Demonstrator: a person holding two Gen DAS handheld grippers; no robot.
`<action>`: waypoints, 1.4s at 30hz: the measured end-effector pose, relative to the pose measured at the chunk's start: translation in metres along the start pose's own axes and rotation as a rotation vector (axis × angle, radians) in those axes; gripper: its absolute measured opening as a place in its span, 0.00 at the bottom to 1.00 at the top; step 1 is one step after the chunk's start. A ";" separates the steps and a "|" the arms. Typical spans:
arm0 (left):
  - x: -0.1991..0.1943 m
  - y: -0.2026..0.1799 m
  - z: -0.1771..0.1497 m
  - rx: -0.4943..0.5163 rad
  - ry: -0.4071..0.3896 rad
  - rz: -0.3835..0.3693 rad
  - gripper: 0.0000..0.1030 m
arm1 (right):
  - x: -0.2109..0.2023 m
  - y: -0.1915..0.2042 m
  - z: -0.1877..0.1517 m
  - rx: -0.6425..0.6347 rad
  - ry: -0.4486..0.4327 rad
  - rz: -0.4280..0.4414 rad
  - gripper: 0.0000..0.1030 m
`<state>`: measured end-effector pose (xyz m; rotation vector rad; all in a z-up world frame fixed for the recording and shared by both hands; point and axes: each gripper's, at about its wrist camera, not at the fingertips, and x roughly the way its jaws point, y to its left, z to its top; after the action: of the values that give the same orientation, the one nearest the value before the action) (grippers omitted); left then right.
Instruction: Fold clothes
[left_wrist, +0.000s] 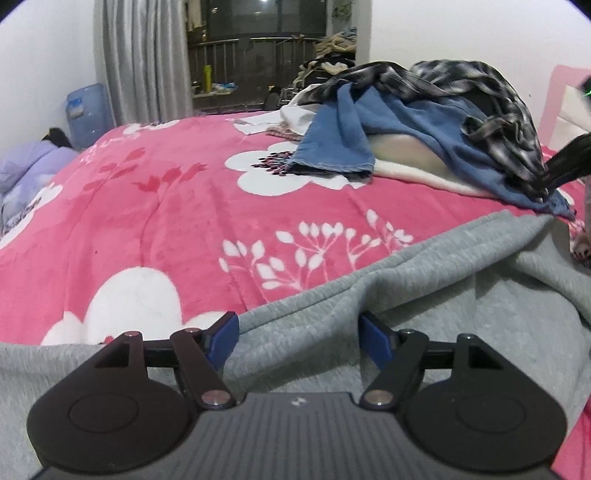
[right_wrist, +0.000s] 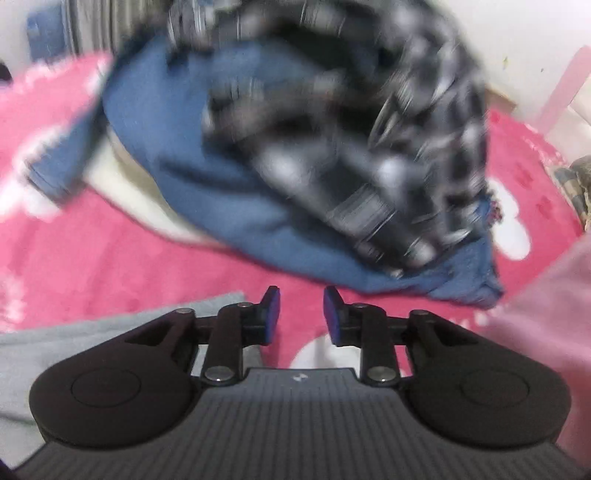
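Note:
A grey sweatshirt (left_wrist: 424, 295) lies spread on the pink flowered blanket (left_wrist: 166, 221), near the front of the left wrist view. My left gripper (left_wrist: 298, 338) hovers just over its wrinkled edge, open wide, with grey cloth below the gap and nothing pinched. Further back on the right is a pile of blue jeans (left_wrist: 343, 125), a black-and-white plaid shirt (left_wrist: 461, 81) and a cream garment (left_wrist: 406, 173). The right wrist view is blurred. There my right gripper (right_wrist: 301, 314) is open over the blanket (right_wrist: 110, 258), just short of the jeans (right_wrist: 207, 192) and plaid shirt (right_wrist: 369, 147). A corner of the grey sweatshirt (right_wrist: 92, 332) shows at lower left.
A blue water jug (left_wrist: 86, 110), a grey curtain (left_wrist: 144, 62) and purple bedding (left_wrist: 29, 166) are at the left. A pink headboard (left_wrist: 561, 99) stands at the right. A dark blurred shape (left_wrist: 569, 162) meets the plaid shirt at the right edge. Pink fabric (right_wrist: 546, 325) fills the right side.

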<state>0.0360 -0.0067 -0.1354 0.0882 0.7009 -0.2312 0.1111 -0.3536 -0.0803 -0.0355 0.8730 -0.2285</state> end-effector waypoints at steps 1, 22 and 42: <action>0.000 0.000 0.001 -0.006 -0.001 0.005 0.71 | -0.018 -0.003 -0.002 0.013 -0.015 0.031 0.40; -0.007 0.014 0.006 -0.084 -0.032 0.105 0.72 | -0.039 0.050 -0.053 -0.235 0.037 0.150 0.04; 0.006 0.026 0.003 -0.116 -0.001 0.099 0.73 | -0.008 0.029 -0.008 -0.191 -0.025 -0.111 0.25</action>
<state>0.0489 0.0166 -0.1368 0.0123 0.7060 -0.0954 0.1053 -0.3233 -0.0832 -0.2646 0.8668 -0.2475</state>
